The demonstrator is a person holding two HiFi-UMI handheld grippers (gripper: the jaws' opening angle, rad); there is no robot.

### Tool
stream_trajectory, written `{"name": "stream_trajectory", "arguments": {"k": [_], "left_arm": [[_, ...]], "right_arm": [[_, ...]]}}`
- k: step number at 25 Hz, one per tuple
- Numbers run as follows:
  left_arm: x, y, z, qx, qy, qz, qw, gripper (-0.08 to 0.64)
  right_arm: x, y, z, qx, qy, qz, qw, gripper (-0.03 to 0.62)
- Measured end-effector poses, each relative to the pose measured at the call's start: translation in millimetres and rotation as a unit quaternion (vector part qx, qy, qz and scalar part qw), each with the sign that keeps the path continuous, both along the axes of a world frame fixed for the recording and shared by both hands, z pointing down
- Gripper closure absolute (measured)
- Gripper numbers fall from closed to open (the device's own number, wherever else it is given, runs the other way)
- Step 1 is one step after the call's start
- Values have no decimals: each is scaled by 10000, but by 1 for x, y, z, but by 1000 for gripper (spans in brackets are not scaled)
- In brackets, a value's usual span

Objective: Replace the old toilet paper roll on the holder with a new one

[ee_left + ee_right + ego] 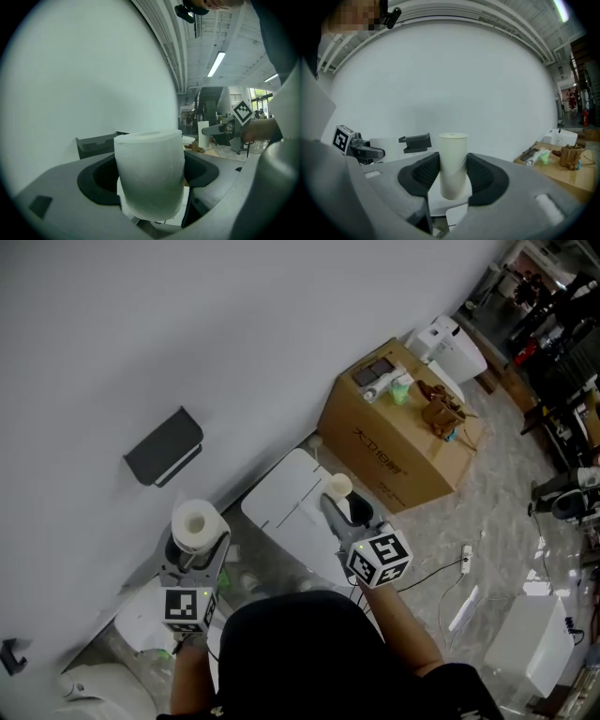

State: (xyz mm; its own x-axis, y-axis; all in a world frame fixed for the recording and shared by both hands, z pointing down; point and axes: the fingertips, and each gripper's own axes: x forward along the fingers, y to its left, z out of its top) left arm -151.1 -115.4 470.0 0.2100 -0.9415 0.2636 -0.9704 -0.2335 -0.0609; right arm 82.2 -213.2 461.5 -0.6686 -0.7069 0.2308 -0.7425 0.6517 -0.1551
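Standing upright between the fingers (pixel 96 180) of the left gripper (pixel 150 187) was a full toilet paper roll (pixel 149 168). From where I stood, the fingers were spread wide and closed against its soft sides. They carried it clear of everything, with its open core facing up. Beyond those fingertips and a little to their left, the dark grey holder (pixel 164 448) was fixed to the white wall (pixel 281 324). It was near the roll but not touching it.

The right gripper (pixel 453 177) had hold of a bare cardboard tube (pixel 453 161). Its two dark pads (pixel 423 176) were drawn about halfway in and pressed on the tube from either side. The tube stood straight up, with its top rising well above the fingertips. Past these fingers and off to their left, the same holder showed against the wall, well apart from the tube. Farther left again was the marker cube (pixel 343 138) of the other gripper. The two grippers were side by side but apart, both pointing toward the wall.

Just below and beyond the right fingertips lay a white panel (pixel 286 488) on the floor by the wall. To the right of those fingers, farther along the wall, sat a cardboard box (pixel 389 460) with a few small things resting on its top.
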Motion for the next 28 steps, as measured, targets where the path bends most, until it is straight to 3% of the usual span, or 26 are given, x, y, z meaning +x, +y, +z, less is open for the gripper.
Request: {"name": "stream_trajectory", "arguments": {"k": [13,17,28], "left_arm": [[7,-55,-36,325,-98,109,9994,149],[-8,-75,-52,426,-24,-61,9991,149],[-62,-137,-85,638,-259,-413,9968,150]], "right_arm": [[20,14,22,-270,-198,249,9991,417],[22,10,23,-291,-246,323,9988,417],[20,-2,20,-306,-283,570,9975,417]]}}
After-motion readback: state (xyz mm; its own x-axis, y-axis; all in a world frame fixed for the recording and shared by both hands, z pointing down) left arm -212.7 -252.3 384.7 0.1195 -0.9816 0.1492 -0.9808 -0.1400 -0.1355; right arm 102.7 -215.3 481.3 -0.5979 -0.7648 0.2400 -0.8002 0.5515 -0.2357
